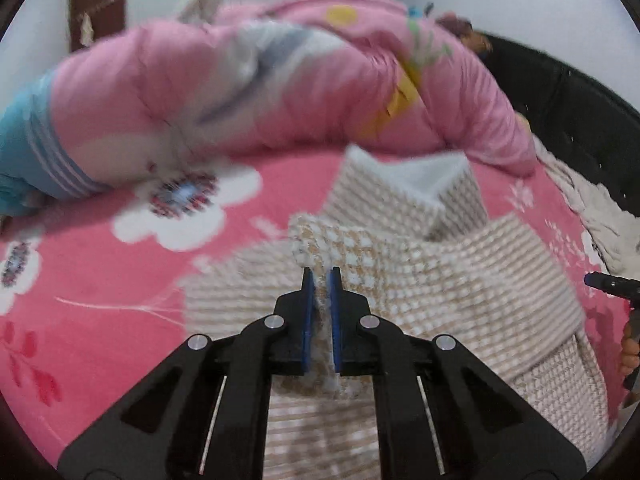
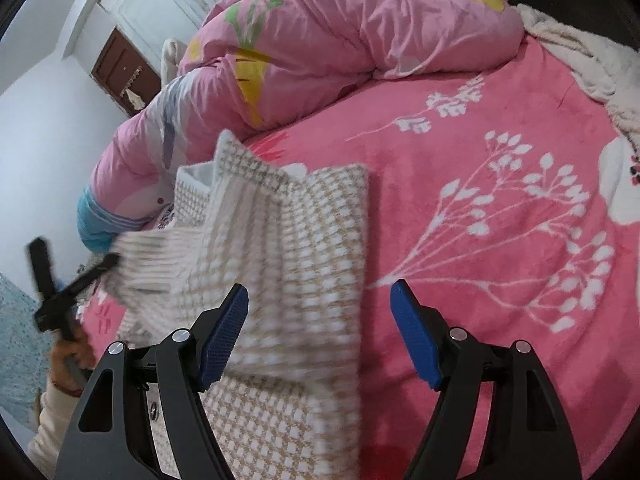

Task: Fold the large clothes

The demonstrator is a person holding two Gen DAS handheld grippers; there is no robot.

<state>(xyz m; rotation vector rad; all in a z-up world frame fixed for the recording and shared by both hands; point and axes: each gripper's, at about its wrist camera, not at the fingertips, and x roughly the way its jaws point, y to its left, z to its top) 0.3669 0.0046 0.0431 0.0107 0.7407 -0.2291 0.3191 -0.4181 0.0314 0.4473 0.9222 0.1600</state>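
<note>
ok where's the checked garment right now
The checked garment lies on the pink bedspread before the rumpled quilt, one edge pinched in the left tool.

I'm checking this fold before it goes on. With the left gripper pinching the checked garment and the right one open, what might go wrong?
1. The left gripper holds only a thin edge of the checked garment; it may slip out.
2. The right gripper is open and pins nothing, so the whole garment may drag across the pink bedsheet.
3. The pink quilt lies close behind; fabric swung that way could catch.
</note>
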